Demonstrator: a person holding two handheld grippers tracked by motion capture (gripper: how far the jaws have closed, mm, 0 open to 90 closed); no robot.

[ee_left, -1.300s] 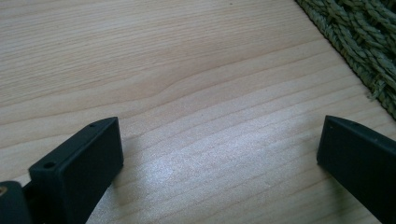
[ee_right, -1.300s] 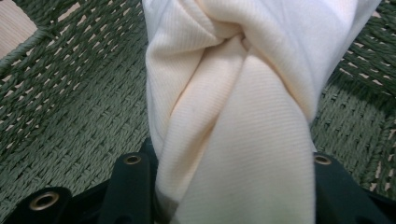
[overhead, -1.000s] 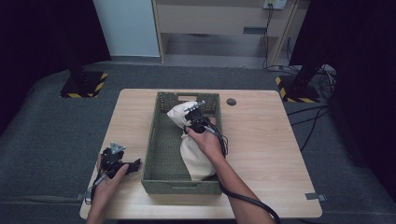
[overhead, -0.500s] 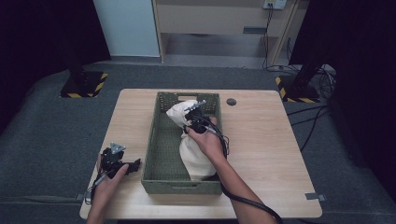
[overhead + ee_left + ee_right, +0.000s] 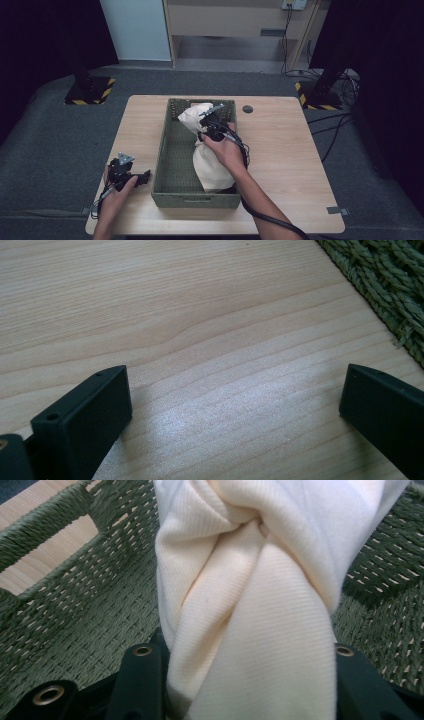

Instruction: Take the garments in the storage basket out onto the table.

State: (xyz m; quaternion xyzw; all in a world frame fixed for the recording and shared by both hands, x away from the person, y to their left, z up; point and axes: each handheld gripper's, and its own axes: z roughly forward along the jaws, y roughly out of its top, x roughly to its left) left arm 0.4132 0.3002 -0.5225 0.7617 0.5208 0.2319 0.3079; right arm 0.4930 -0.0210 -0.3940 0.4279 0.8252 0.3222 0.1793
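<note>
Two grippers: the right gripper point(image 5: 212, 131) is clamped on the cream cloth point(image 5: 250, 605) inside the green basket point(image 5: 172, 165); the left gripper point(image 5: 131, 176), jaws apart, rests beside the basket.

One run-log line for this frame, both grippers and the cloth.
right gripper: shut on cream twisted cloth | cloth: inside green woven basket | left gripper: open, over light wooden table

Left hand point(image 5: 117, 192): rests at 7 o'clock, forearm entering from the bottom edge.
Left gripper point(image 5: 146, 176): points toward 3 o'clock, jaws wide apart, nothing between them.
Right hand point(image 5: 226, 150): at centre, forearm stretching toward 11 o'clock.
Right gripper point(image 5: 204, 131): clamped on bunched cloth point(image 5: 250, 605).
</note>
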